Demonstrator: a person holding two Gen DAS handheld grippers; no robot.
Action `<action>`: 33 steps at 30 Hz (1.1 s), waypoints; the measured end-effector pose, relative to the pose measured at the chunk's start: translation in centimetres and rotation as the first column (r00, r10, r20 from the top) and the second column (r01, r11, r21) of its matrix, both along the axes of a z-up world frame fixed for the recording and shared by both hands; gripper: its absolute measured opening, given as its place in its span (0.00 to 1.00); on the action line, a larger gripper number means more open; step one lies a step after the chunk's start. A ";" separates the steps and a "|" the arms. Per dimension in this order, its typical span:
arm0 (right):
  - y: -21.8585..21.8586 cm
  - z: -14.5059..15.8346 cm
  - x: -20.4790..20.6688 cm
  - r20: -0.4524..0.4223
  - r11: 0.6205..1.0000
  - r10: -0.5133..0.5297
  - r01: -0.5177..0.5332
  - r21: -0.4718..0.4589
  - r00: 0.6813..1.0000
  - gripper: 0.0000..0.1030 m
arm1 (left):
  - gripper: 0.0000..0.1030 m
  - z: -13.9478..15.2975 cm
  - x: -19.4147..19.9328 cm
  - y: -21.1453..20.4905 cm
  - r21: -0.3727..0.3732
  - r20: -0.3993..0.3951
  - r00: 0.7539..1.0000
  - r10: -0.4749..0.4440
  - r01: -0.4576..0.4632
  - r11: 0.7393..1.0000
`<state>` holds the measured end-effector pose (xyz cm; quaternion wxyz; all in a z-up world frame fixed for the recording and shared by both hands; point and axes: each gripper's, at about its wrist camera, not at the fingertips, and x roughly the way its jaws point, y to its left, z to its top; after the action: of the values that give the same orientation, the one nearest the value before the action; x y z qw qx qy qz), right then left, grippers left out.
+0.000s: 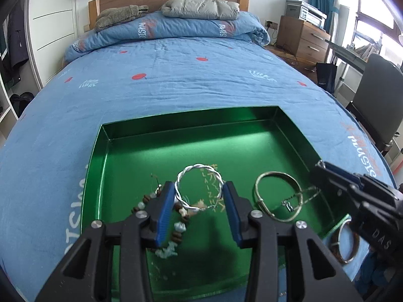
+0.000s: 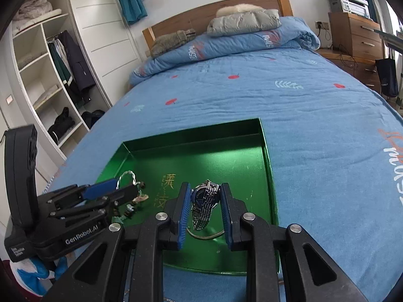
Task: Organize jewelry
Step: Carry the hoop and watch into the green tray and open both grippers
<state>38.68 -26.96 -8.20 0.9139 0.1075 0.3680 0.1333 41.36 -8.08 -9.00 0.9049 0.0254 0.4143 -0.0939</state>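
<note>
Lying on the blue bed (image 1: 176,80), a green tray (image 1: 289,136) holds the jewelry. At its left a bead bracelet (image 1: 176,229) lies under the left gripper (image 1: 199,196), whose jaws stand apart around a twisted silver bangle (image 1: 196,168), gripping nothing. Beside it lies a gold bangle (image 1: 278,196). The right gripper (image 2: 204,198) is clamped on a steel watch (image 2: 205,203) above the tray's right side; another ring (image 1: 346,241) lies outside on the bed

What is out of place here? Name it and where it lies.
One bangle lies on the bedspread, just outside the near right corner of the green tray, partly hidden by the right gripper. The other pieces in view are over or in the tray, so this one looks left out.
</note>
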 end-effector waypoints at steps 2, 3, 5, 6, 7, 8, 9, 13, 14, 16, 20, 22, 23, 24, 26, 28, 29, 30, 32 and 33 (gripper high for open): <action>0.5 -1.0 0.7 -0.018 1.000 0.002 -0.003 -0.019 1.000 0.23 | 0.36 -0.8 1.6 0.1 0.014 -0.016 1.000 0.022 -0.022 1.000; 0.6 -1.3 1.0 -0.026 1.000 0.003 -0.004 -0.030 1.000 0.23 | 0.36 -1.2 2.4 0.1 0.025 -0.023 0.999 0.036 -0.035 0.999; 0.7 -1.9 1.2 -0.035 0.999 0.006 -0.008 -0.045 0.999 0.23 | 0.36 -1.7 3.6 0.5 0.034 -0.038 0.998 0.059 -0.058 0.998; 0.8 -2.1 1.3 -0.039 0.998 0.007 -0.009 -0.055 0.999 0.23 | 0.36 -2.0 4.1 0.7 0.033 -0.048 0.996 0.072 -0.071 0.997; 0.9 -2.3 1.3 -0.041 0.998 0.009 -0.012 -0.069 0.999 0.23 | 0.36 -2.3 4.5 0.9 0.023 -0.066 0.995 0.079 -0.077 0.997; 1.1 -2.4 1.4 -0.045 0.997 0.013 -0.016 -0.081 0.999 0.23 | 0.36 -2.4 4.8 1.1 0.020 -0.077 0.994 0.083 -0.081 0.996; 1.2 -2.6 1.4 -0.049 0.996 0.015 -0.019 -0.090 0.999 0.23 | 0.37 -2.7 5.1 1.1 0.026 -0.089 0.992 0.084 -0.082 0.996; 1.5 -3.0 1.4 -0.062 0.992 0.014 -0.021 -0.124 0.998 0.23 | 0.37 -3.2 5.3 0.9 0.040 -0.112 0.990 0.087 -0.083 0.996; 1.7 -3.0 1.4 -0.063 0.990 0.011 -0.019 -0.139 0.998 0.23 | 0.38 -3.3 5.3 0.9 0.043 -0.115 0.990 0.087 -0.082 0.996; 1.7 -3.1 1.5 -0.070 0.988 0.003 -0.014 -0.151 0.998 0.24 | 0.38 -3.2 5.3 1.1 0.028 -0.118 0.989 0.090 -0.087 0.996; 1.6 -3.0 1.4 -0.083 0.986 0.002 -0.016 -0.168 0.997 0.35 | 0.38 -2.1 4.7 1.9 -0.022 -0.104 0.990 0.091 -0.094 0.995; 1.6 -2.6 1.2 -0.078 0.985 0.005 -0.018 -0.169 0.997 0.41 | 0.38 -1.0 3.9 2.2 -0.031 -0.080 0.993 0.085 -0.088 0.996; 1.6 -2.2 1.1 -0.070 0.985 0.002 -0.014 -0.171 0.998 0.44 | 0.38 -0.4 3.4 2.3 -0.032 -0.067 0.994 0.083 -0.085 0.996; 1.5 -1.7 0.8 -0.060 0.985 -0.003 -0.007 -0.170 0.998 0.44 | 0.38 0.3 2.8 2.5 -0.033 -0.054 0.995 0.081 -0.082 0.996; 1.2 -0.4 0.2 -0.039 0.988 -0.010 0.004 -0.152 0.999 0.45 | 0.38 2.0 1.5 2.9 -0.042 -0.029 0.996 0.082 -0.084 0.996; 1.2 1.2 -0.8 -0.018 0.989 -0.013 0.011 -0.145 1.000 0.45 | 0.38 3.9 0.0 3.4 -0.054 -0.003 0.996 0.088 -0.088 0.995; 1.2 2.0 -1.4 -0.007 0.990 -0.012 0.011 -0.143 1.000 0.45 | 0.38 4.9 -0.9 3.7 -0.059 0.012 0.996 0.093 -0.092 0.994; 1.3 2.9 -2.1 0.005 0.990 -0.010 0.011 -0.143 1.000 0.45 | 0.38 5.8 -1.7 4.0 -0.064 0.026 0.995 0.099 -0.097 0.993; 1.3 4.9 -3.6 0.034 0.989 -0.006 0.011 -0.144 0.999 0.46 | 0.38 7.8 -3.7 4.6 -0.078 0.053 0.993 0.104 -0.100 0.992; 1.3 5.9 -4.5 0.047 0.990 -0.004 0.011 -0.141 0.999 0.46 | 0.38 8.7 -4.7 4.8 -0.078 0.065 0.992 0.107 -0.102 0.992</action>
<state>34.18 -25.66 -2.29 0.9281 0.0408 0.3545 0.1061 36.63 -3.27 -0.29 0.9227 -0.0270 0.3797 -0.0608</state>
